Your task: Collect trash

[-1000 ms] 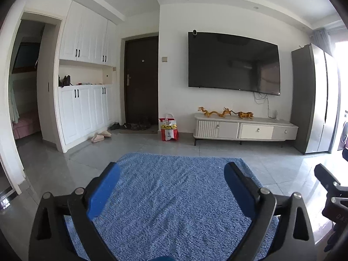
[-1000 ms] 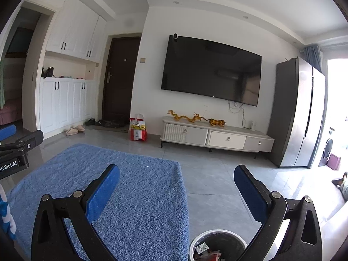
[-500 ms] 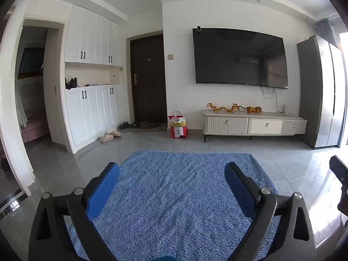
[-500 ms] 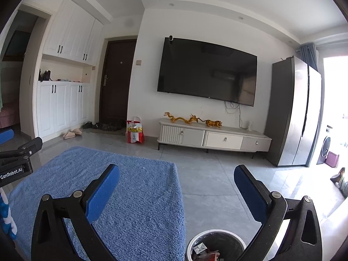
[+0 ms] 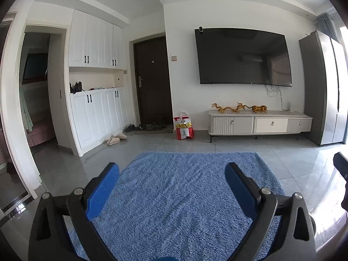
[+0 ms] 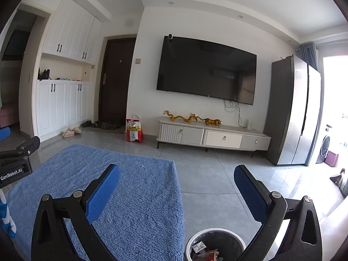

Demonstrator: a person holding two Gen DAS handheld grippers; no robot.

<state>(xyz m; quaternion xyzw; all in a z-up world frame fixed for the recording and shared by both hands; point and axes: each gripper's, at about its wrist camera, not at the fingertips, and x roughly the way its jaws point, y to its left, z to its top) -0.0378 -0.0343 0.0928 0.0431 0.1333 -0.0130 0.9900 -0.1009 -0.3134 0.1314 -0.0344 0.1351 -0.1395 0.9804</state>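
the left tool (image 5: pixel 171 175) is held level above the blue rug (image 5: pixel 184 195), its two blue-padded fingers spread wide with nothing between them. the right tool (image 6: pixel 176 177) is likewise spread wide and empty, held over the rug's right edge and the grey tile floor (image 6: pixel 217 174).

the task's container, a round trash bin (image 6: pixel 214 232) with a pale rim and a dark liner, stands on the tiles just beside the rug's right edge, low in the right wrist view, between the right tool's fingers and below them. inside it lie crumpled wrappers (image 6: pixel 204 251): a white and black packet and some red and orange pieces; more than that cannot be made out. the bin is barely visible in the left wrist view.

far across the room a red and white paper bag (image 5: pixel 183 126) with handles stands upright on the floor between the dark door (image 5: pixel 152 80) and the low tv cabinet (image 5: pixel 258 124); its contents cannot be seen. golden dragon ornaments (image 5: pixel 239 108) rest on the cabinet, under the wall-mounted tv (image 5: pixel 243 56). slippers (image 5: pixel 116 138) lie by the white cupboards (image 5: pixel 97 111).
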